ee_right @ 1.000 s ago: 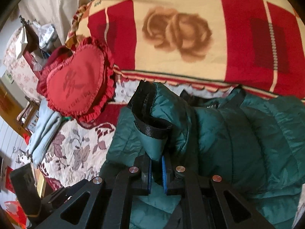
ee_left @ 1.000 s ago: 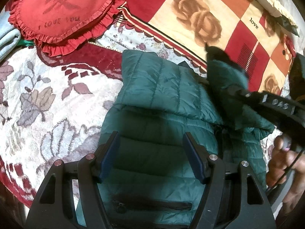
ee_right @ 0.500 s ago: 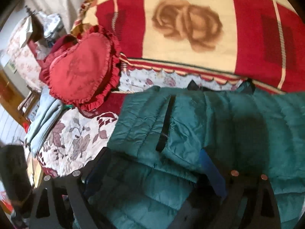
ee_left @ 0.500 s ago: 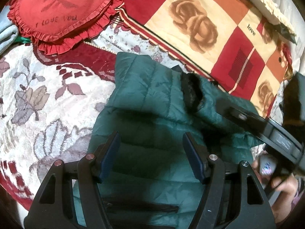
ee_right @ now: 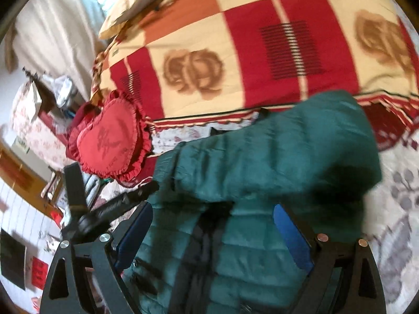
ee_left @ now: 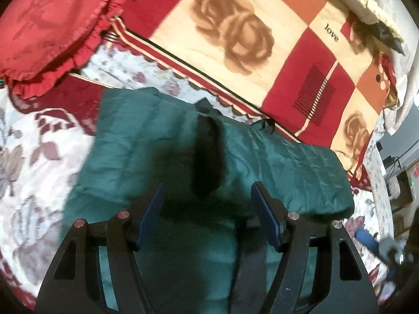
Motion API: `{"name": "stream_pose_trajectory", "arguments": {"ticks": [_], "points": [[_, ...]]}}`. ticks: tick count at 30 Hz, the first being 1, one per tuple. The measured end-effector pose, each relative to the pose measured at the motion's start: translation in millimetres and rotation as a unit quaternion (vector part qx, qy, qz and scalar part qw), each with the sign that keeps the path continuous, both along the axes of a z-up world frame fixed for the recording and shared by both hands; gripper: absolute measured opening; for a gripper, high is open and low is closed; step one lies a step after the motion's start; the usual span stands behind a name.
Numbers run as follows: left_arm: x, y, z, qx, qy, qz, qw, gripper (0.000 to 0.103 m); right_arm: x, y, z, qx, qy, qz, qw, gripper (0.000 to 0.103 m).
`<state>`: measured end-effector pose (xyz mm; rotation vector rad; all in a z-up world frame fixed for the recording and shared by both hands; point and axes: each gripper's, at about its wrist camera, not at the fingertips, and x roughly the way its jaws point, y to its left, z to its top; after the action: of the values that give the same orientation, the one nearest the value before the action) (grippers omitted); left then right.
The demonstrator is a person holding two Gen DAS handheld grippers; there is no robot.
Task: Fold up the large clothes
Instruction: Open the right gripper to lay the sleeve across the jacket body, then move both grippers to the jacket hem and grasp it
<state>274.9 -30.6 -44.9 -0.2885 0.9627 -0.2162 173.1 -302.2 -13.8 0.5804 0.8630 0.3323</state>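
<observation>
**Green quilted jacket, part folded, on a bed**

Jacket (ee_left: 162, 162) — dark green, padded, lying on a flowered bedspread (ee_left: 34, 172) just below a red, cream and orange checked blanket (ee_left: 262, 26). Both sleeves are folded in across the chest; a black cuff (ee_left: 208, 157) lies near the middle.

Left gripper (ee_left: 207, 209) — jaws apart, hanging over the jacket, nothing between the pads.

Right gripper (ee_right: 212, 233) — jaws wide apart, having just opened; only loose jacket fabric shows below them, none of it pinched.

Heart-shaped red cushion (ee_right: 110, 141) — frilled, resting beside the jacket's upper left corner.
</observation>
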Motion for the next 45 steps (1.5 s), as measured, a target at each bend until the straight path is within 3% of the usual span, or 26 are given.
{"name": "stream_pose_trajectory", "arguments": {"ticks": [3, 6, 11, 13, 14, 17, 23, 27, 30, 33, 37, 45], "points": [[14, -14, -10, -0.005, 0.012, -0.004, 0.9999, 0.068, -9, -13, -3, 0.001, 0.002, -0.006, 1.000, 0.092], [27, -23, -28, 0.000, 0.052, -0.003, 0.9986, 0.068, -11, -21, -6, 0.006, 0.002, -0.010, 1.000, 0.092], [27, -22, -32, -0.031, 0.037, 0.010, 0.9988, 0.067, -10, -29, -6, 0.002, -0.006, -0.018, 1.000, 0.092], [29, -23, -29, -0.040, 0.027, 0.004, 0.9988, 0.044, -8, -31, -4, 0.003, -0.008, -0.024, 1.000, 0.092], [30, -25, -26, -0.031, 0.024, -0.008, 0.9992, 0.022, -8, -32, -4, 0.003, -0.009, -0.026, 1.000, 0.092], [29, -22, -12, -0.020, 0.000, -0.023, 0.9995, 0.016, -8, -33, 0, -0.004, -0.015, -0.036, 0.999, 0.092], [24, 18, 20, -0.016, -0.044, -0.006, 0.9989, 0.012, -4, -48, 10, -0.008, -0.025, -0.074, 0.997, 0.092], [21, 48, 27, 0.003, -0.059, 0.011, 0.9982, 0.012, 6, -49, 10, -0.028, -0.018, -0.088, 0.996, 0.092], [22, 72, 19, 0.010, -0.051, 0.032, 0.9981, 0.012, 18, -41, 8, -0.047, -0.012, -0.076, 0.996, 0.091], [21, 87, 8, 0.017, -0.041, 0.044, 0.9980, 0.012, 32, -28, 3, -0.069, -0.007, -0.061, 0.996, 0.081], [20, 90, -8, 0.026, -0.025, 0.046, 0.9983, 0.012, 53, -2, -11, -0.110, 0.014, -0.030, 0.993, 0.074], [19, 88, -37, 0.042, -0.005, 0.048, 0.9980, 0.012, 85, 29, -61, -0.180, 0.062, -0.014, 0.982, 0.073]]}}
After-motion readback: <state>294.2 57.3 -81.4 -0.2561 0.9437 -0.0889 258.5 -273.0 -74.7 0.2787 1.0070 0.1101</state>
